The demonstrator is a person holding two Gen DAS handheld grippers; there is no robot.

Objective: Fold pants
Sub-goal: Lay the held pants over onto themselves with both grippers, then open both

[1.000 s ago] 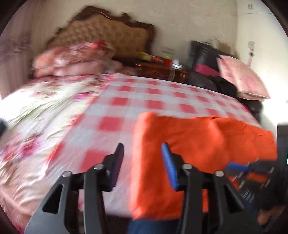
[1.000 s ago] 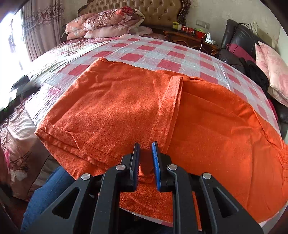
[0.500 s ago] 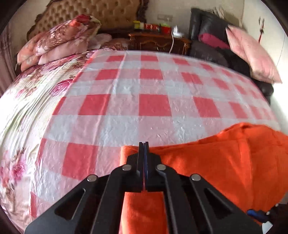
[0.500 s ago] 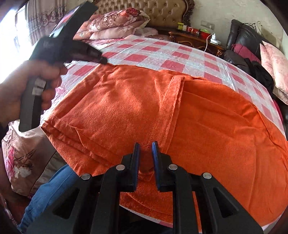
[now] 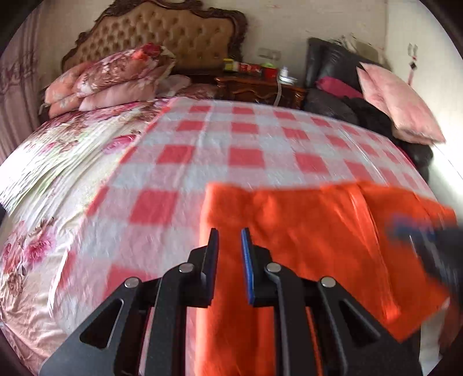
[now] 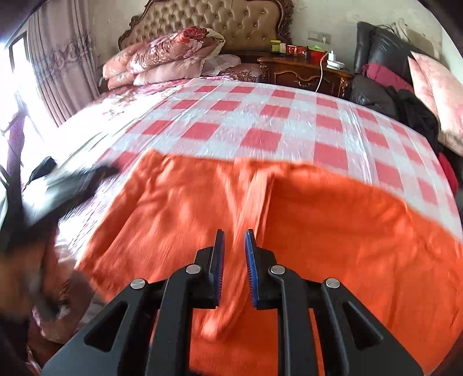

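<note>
Orange pants (image 6: 332, 231) lie folded on the red-and-white checked bed cover (image 6: 260, 121), near the bed's front edge. They also show in the left wrist view (image 5: 303, 231). My left gripper (image 5: 229, 231) is slightly open over the pants' left edge, with nothing between its fingers. My right gripper (image 6: 233, 232) is slightly open above the middle of the pants, near the raised fold line (image 6: 260, 208), and holds nothing. The right gripper shows as a blur in the left wrist view (image 5: 428, 245). The left gripper is a dark blur in the right wrist view (image 6: 72, 185).
Pink floral pillows (image 6: 170, 57) are stacked by the tufted headboard (image 6: 220, 20). A wooden nightstand (image 6: 303, 72) with small items stands at the back. Dark clothes (image 6: 405, 101) and a pink cushion (image 6: 437, 95) lie at the right. A floral quilt (image 5: 58, 173) covers the bed's left side.
My left gripper was shut on the pants' corner and has let go, opened and pulled back. My right gripper has lifted off the cloth and drawn back. Both views are blurred by motion.
</note>
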